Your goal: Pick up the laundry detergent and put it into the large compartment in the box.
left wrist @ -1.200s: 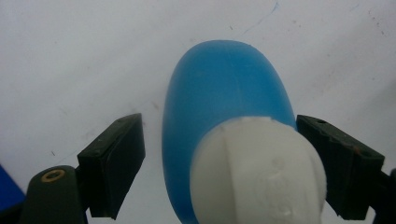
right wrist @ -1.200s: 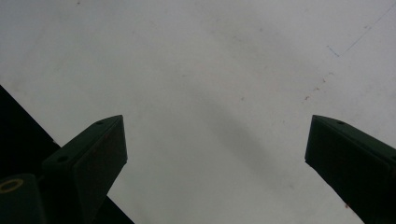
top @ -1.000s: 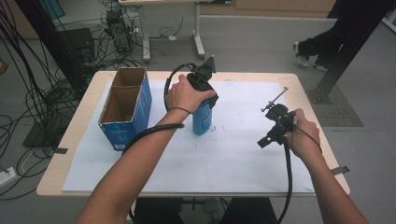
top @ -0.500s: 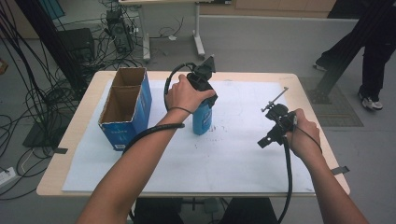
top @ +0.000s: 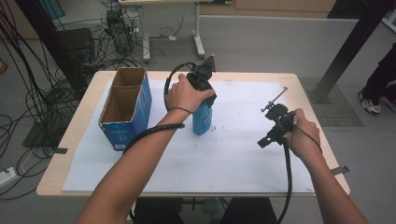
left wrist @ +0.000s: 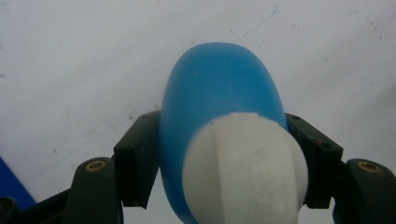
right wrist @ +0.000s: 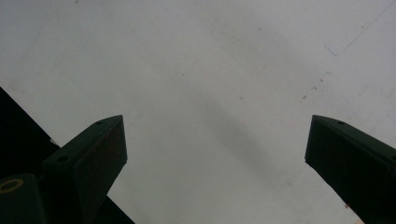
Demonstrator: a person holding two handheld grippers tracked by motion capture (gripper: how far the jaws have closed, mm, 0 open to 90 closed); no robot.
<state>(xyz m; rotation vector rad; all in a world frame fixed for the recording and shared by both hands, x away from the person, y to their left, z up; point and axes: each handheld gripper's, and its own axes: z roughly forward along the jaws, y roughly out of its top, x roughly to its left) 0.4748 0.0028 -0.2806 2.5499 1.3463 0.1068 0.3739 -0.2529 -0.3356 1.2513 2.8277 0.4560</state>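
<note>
My left claw [left wrist: 219, 154] has just been closing, and now its two black jaws press on both sides of the blue bottle [left wrist: 219, 107], high on the body just under the white cap [left wrist: 245, 168]. In the left gripper view the pads sit flat against the plastic with no gap, so I judge the grasp is made and the bottle is ready to be lifted. Compared with a second ago the bottle stands at the same spot and both my hands look unmoved; only the jaws have come together.

I take the bottle as my landmark and go from near to far. Nearest to me, to the right of the bottle and well apart from it, my right claw [top: 275, 130] rests low over the white sheet [top: 224, 158] that covers the counter [top: 84, 140]. Its jaws stand wide apart with nothing between them, so it is released and idle. In the middle is the bottle [top: 202, 119] itself, upright on the sheet, with my left hand [top: 187, 93] over its top. To the left of the bottle, near but not touching, stands the open cardboard box [top: 125, 109], blue outside and brown inside; it reaches somewhat farther back than the bottle.

The bottle looks smooth, rounded and slightly glossy, of a plain blue plastic, and its cap is white with a moulded ridge across. It could slip if the lift is hasty, I think, because the surface is curved where the pads hold it.
</note>
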